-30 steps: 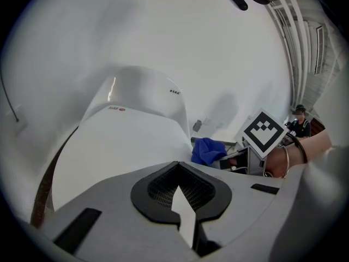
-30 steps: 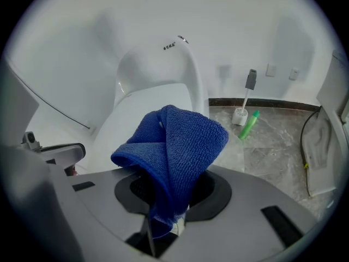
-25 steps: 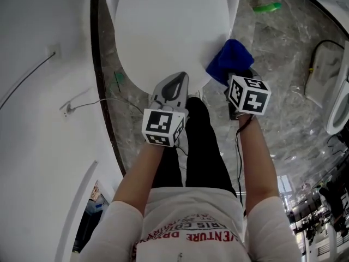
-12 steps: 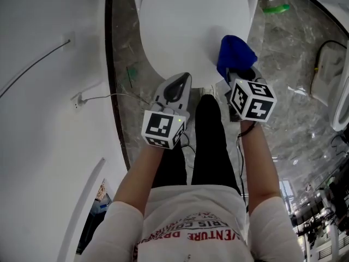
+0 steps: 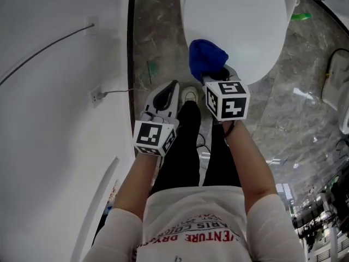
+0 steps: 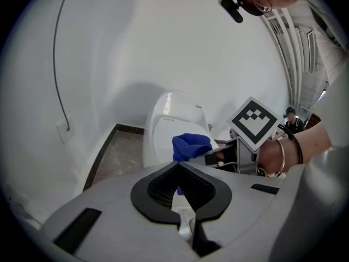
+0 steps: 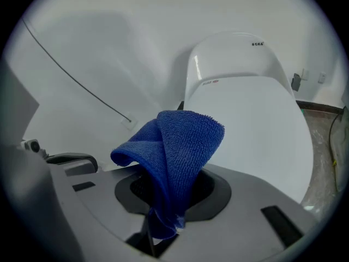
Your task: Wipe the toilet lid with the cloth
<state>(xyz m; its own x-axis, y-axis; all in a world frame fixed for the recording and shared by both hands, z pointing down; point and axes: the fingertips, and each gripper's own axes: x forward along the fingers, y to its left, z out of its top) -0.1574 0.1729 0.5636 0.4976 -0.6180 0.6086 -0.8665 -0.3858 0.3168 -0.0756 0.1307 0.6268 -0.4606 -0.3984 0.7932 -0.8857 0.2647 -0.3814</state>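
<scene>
cloth (image 7: 177, 152) is pinched in the right tongs (image 5: 217, 74) at the toilet lid's (image 5: 240, 26) 7 o'clock edge, ready for wiping, while the left tongs (image 6: 182, 203) sit closed and empty, parked clear.

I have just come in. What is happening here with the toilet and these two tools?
A person stands before a closed toilet lid, with a gripper in each hand. The right gripper is shut on a folded blue cloth and holds it at the near edge of the lid; whether the cloth touches the lid cannot be told. The left gripper is shut, holds nothing, and hangs short of the toilet.
</scene>
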